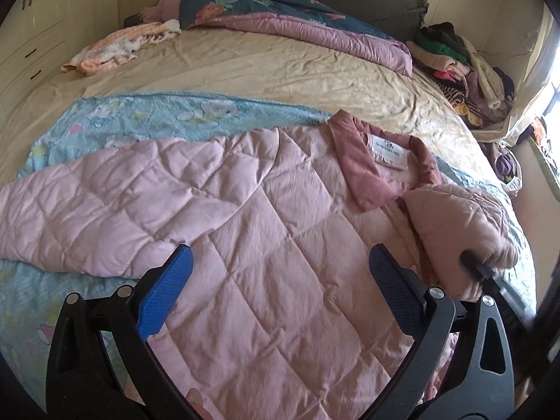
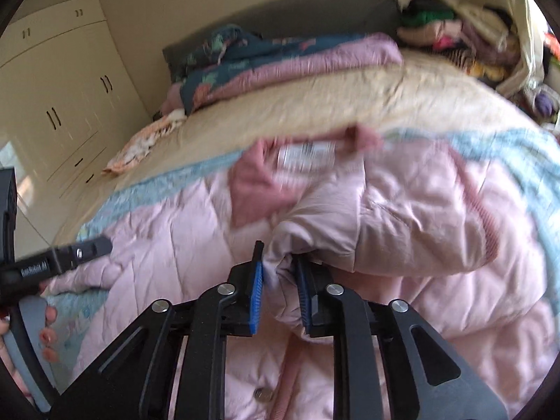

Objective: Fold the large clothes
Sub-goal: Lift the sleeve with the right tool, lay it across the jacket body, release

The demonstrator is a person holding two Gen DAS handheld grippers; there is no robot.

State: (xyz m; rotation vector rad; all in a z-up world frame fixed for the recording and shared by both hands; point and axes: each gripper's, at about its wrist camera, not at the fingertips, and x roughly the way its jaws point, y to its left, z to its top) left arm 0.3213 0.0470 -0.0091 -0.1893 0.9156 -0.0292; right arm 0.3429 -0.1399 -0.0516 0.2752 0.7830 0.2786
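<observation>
A large pink quilted jacket (image 1: 266, 231) lies on a light blue blanket (image 1: 147, 115) on the bed, its darker pink collar (image 1: 353, 161) toward the far side. Its left sleeve (image 1: 87, 203) is spread out flat. My left gripper (image 1: 280, 262) is open and empty, just above the jacket's body. My right gripper (image 2: 278, 273) is shut on the jacket's right sleeve (image 2: 367, 224) and holds it lifted and folded over the jacket's front. The right gripper also shows at the right in the left wrist view (image 1: 483, 269).
The bed has a beige sheet (image 1: 280, 66). A floral and pink duvet (image 1: 280, 10) is bunched at the headboard. A striped cloth (image 1: 122, 45) lies at the far left. A pile of clothes (image 1: 458, 66) sits at the far right. White cupboards (image 2: 52, 98) stand along the left wall.
</observation>
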